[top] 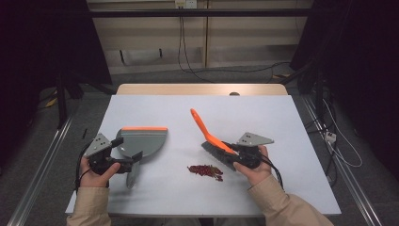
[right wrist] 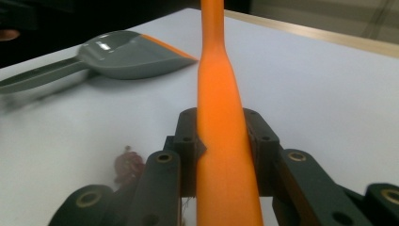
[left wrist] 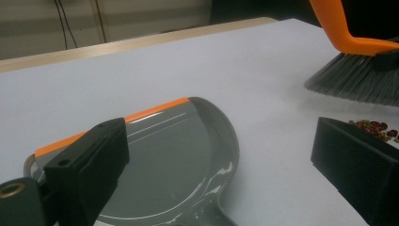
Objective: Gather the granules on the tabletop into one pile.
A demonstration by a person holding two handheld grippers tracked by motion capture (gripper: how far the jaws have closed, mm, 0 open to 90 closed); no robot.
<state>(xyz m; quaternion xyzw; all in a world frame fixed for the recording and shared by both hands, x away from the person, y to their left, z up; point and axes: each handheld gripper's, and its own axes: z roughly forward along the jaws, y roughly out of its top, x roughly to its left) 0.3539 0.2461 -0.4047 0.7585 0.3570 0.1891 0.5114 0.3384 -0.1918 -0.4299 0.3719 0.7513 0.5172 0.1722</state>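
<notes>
Now, on the white table top [top: 155, 197]: right gripper [top: 234, 157] clamped tight on the orange plastic handle of a hand brush with grey bristles [top: 210, 138], jaws pressed against both sides of the handle in the right gripper view, handle [right wrist: 221, 122] running straight up between them. Brush raised at a slant right of the table's middle, handle tip toward the far edge, bristles low and near the front right. Just beside the bristles, toward the front edge, a small heap of dark red crumbs [top: 205, 170] on the bare top. Left gripper [top: 128, 159] near the front left corner, jaws wide apart, one on each side of the handle of a grey plastic dustpan with an orange lip [top: 141, 141]; no pad seen pressing on it. Dustpan flat on the table, orange lip toward the far edge, handle toward the front edge. Crumbs between dustpan and brush, nearer the brush.
</notes>
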